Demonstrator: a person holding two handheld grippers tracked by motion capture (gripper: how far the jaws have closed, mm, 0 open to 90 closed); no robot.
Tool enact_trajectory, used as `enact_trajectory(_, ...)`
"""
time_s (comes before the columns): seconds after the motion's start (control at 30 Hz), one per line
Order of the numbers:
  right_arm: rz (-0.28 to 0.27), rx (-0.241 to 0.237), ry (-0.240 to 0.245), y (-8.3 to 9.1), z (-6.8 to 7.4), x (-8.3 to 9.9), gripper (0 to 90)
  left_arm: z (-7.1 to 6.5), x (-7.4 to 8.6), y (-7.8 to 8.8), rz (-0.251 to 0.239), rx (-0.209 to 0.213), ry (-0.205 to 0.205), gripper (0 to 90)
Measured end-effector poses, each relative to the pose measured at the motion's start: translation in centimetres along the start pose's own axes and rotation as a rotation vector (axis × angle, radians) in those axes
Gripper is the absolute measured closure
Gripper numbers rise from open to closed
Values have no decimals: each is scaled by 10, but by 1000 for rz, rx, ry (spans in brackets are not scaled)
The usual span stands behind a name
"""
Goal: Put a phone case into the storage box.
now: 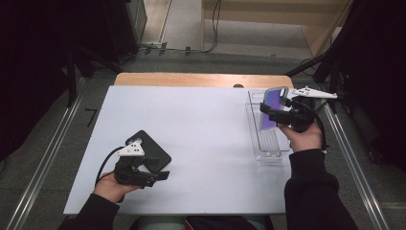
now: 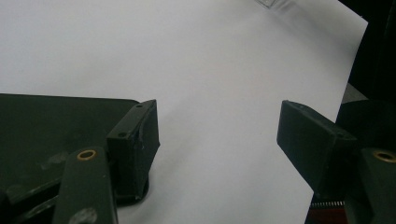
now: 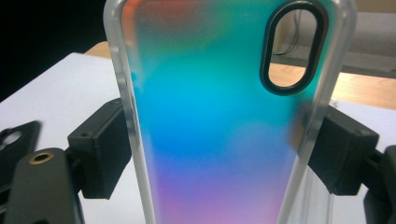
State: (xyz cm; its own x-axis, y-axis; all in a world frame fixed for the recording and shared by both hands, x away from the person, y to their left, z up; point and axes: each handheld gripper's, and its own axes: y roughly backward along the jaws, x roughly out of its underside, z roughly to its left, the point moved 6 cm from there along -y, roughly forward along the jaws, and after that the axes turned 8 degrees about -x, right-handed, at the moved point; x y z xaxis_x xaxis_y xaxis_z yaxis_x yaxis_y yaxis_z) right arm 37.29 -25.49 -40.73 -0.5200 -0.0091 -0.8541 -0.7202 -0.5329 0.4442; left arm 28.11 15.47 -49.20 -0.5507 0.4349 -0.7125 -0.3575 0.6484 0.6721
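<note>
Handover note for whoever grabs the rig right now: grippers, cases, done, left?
Right gripper: shut on the iridescent case, pads on its two long edges, holding it upright over the clear tray at the table's right side.
Left gripper: open, nothing between the jaws, one jaw against the black case, which lies flat on the white table at front left.
Done: iridescent case is gripped and at the tray.
Left: whether it is going into or coming out of the tray can't be told; the black case is not gripped yet.
</note>
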Motion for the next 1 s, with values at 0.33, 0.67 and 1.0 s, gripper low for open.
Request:
enact_trajectory(0.33, 5, 100, -22, -29, -30, -8, 150, -1, -1, 0, -5, 8, 4, 299)
enact_trajectory(0.67, 3, 106, -30, -56, -45, -24, 151, 1, -1, 1, -9, 3, 14, 299)
enact_trajectory(1.0, 10, 173, -58, -76, -63, -27, 150, 1, -1, 0, 0, 2, 10, 299)
